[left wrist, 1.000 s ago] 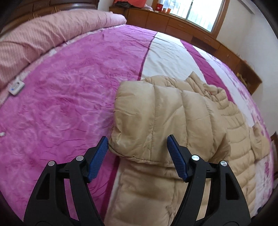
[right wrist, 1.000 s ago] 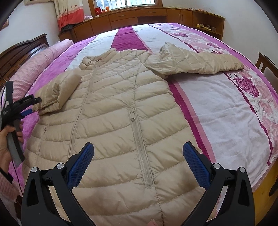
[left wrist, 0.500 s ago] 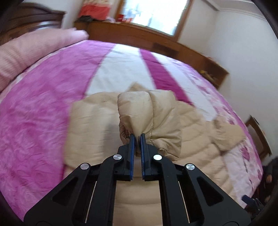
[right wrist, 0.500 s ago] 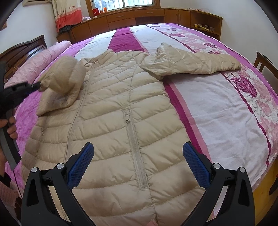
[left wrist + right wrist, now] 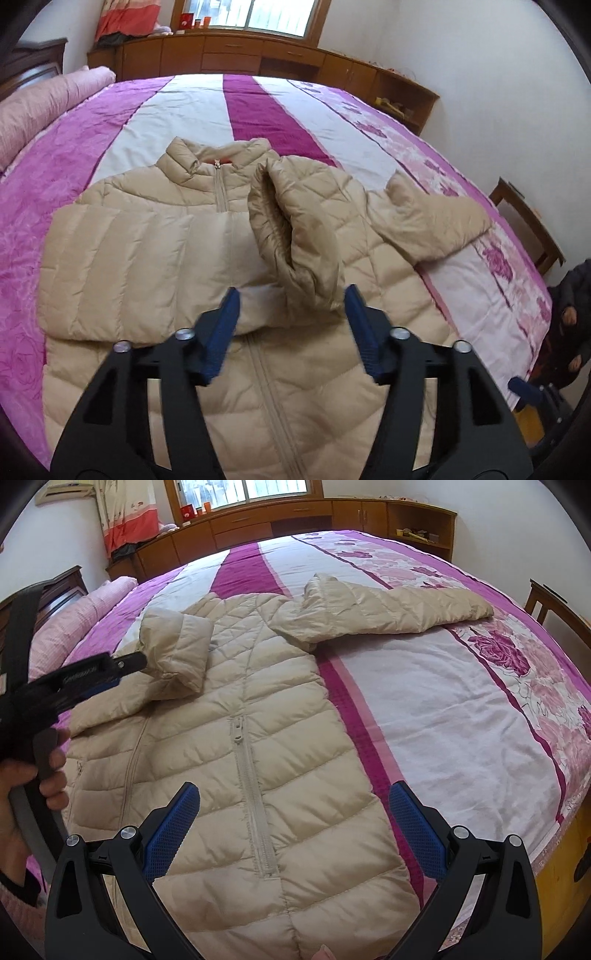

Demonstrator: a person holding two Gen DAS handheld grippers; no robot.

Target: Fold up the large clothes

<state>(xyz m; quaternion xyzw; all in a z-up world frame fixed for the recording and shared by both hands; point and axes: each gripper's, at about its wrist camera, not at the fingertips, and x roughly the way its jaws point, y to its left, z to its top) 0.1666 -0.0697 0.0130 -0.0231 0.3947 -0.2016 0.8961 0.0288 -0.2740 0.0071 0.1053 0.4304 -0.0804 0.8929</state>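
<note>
Bedroom with a big bed [image 5: 192, 107] under a pink, white and purple striped cover, wooden cabinets [image 5: 229, 55] along the far wall below a window [image 5: 258, 14].

Left wrist view: a beige puffer jacket [image 5: 155, 240] lies face up on the bed, zipped, collar toward the cabinets. 1 sleeve [image 5: 295, 221] is folded across the chest, its cuff end right between the fingers of the left gripper [image 5: 291, 325]. The jaws are opening; the blue pads don't look pressed on the cuff, though the right one is just beside it. The other sleeve [image 5: 432, 221] sticks out sideways onto the cover. A rolled pink quilt [image 5: 40, 107] lies at the left edge of the bed. An open shelf [image 5: 399, 99] at the right end of the cabinets has a few small things in it, too small to make out. Red items on the windowsill, no readable writing.

Right wrist view: the right gripper [image 5: 291, 827] hovers over the lower jacket [image 5: 295, 775] with jaws wide apart and nothing in them. On the left a hand [image 5: 26, 782] holds the left gripper [image 5: 122, 664], tips at the folded sleeve [image 5: 177, 653]. There's white lettering on its side, too blurry to read. The free sleeve [image 5: 388, 609] lies out to the right. The corner shelf [image 5: 421, 528] holds small objects I can't identify.
</note>
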